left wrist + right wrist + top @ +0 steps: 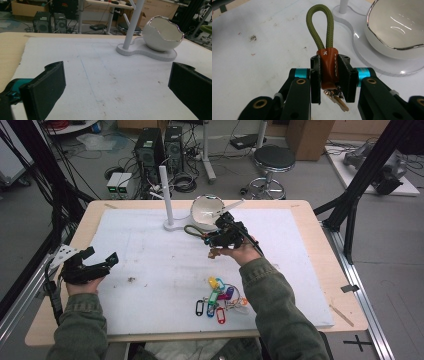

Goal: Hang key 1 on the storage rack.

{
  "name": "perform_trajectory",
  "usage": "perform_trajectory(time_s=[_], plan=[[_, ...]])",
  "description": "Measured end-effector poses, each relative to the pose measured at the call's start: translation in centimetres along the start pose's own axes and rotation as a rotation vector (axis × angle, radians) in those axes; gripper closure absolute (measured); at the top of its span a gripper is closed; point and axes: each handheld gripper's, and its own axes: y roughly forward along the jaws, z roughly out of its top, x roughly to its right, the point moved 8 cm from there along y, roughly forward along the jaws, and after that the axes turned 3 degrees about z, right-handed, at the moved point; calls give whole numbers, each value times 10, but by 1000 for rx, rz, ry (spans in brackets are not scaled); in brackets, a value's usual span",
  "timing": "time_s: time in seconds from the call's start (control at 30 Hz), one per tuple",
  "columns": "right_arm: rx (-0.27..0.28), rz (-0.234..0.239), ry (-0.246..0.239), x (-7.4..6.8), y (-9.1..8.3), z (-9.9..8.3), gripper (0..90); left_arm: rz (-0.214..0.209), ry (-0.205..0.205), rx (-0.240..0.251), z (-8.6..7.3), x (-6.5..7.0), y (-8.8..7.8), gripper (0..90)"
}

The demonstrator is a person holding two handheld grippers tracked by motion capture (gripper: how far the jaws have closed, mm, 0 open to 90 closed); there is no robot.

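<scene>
At lower left, the left gripper (102, 262) rested with jaws apart, holding nothing. At upper centre, beside the white bowl (206, 210), the right gripper (212, 238) clamped the key fob (327, 70) by its stiff leather collar. The fob's cord loop appeared light and limp, so the collar was judged the sounder hold.

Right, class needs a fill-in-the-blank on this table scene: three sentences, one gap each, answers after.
1. The right claw grips a keychain whose cord loop is olive ____.
2. The left claw is ____, with nothing between its jaws.
3. The white bowl stands on the base of the white ____.

Answers: green; open; stand
</scene>
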Motion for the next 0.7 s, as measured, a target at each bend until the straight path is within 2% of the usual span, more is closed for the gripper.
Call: perform_trajectory(time_s=[0.03,0.1,0.17,0.2,0.27,0.7], plan=[[0,-5,-10,0,1,3,737,0,0,-1,0,0,0,17],[4,-4,6,-1,3,8,737,-1,-1,-1,0,0,0,17],[-5,-38,-2,0,6,13,737,-1,-1,0,0,0,0,17],[-10,-39,1,0,7,16,737,-2,-2,0,0,0,0,17],[-6,-45,21,-2,9,25,737,-3,-2,0,0,0,0,17],[65,-40,52,-2,14,60,738,-5,-6,1,-1,-1,-2,17]])
